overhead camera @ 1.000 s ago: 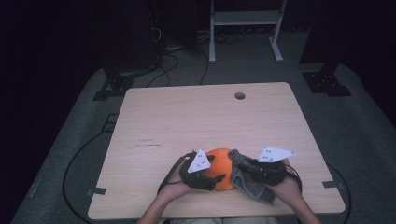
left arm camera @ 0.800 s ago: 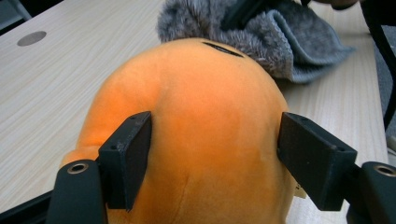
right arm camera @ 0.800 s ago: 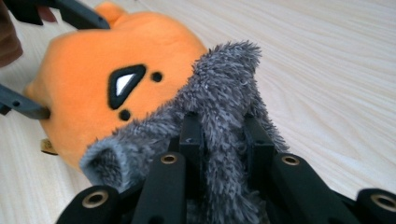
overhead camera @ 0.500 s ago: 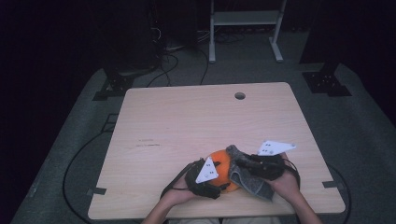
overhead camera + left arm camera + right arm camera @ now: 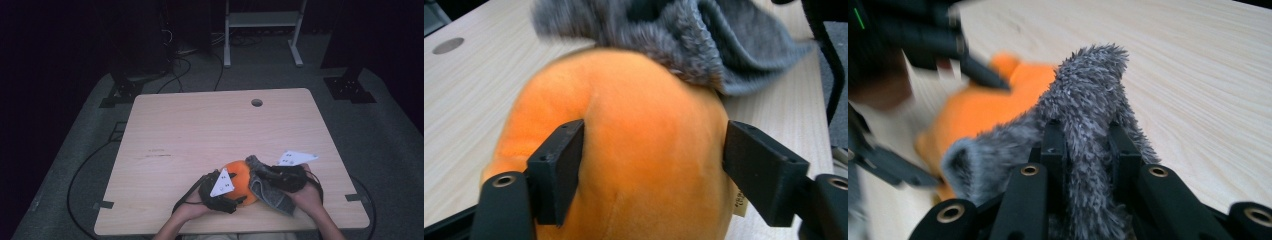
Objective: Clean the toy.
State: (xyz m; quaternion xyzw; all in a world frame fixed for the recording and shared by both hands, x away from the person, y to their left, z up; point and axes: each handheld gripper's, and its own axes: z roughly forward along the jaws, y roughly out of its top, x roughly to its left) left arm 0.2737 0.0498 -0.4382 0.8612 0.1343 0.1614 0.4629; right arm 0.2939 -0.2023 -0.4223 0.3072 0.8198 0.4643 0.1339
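An orange plush toy [image 5: 239, 176] rests near the table's front edge, with a grey fuzzy cloth [image 5: 270, 192] draped against its right side. My left gripper [image 5: 236, 201] reaches it from the left. Its jaws have just been opening, and the plush [image 5: 644, 150] still bulges between them with both pads touching it [image 5: 654, 134]. My right gripper [image 5: 261, 174] comes in from the right, shut on a fold of the grey cloth [image 5: 1088, 110], which stands up between its jaws [image 5: 1088, 134]. Behind that fold lies the orange plush [image 5: 983, 110].
The light wooden table [image 5: 200, 130] has a round cable hole [image 5: 256, 102] near its far edge. Cables [image 5: 185, 60] and a white frame [image 5: 260, 20] stand on the dark floor beyond. Both forearms enter from the bottom.
The left gripper has shifted slightly right along the plush. The grey cloth now hangs more fully down the toy's right side. The right gripper has barely moved.
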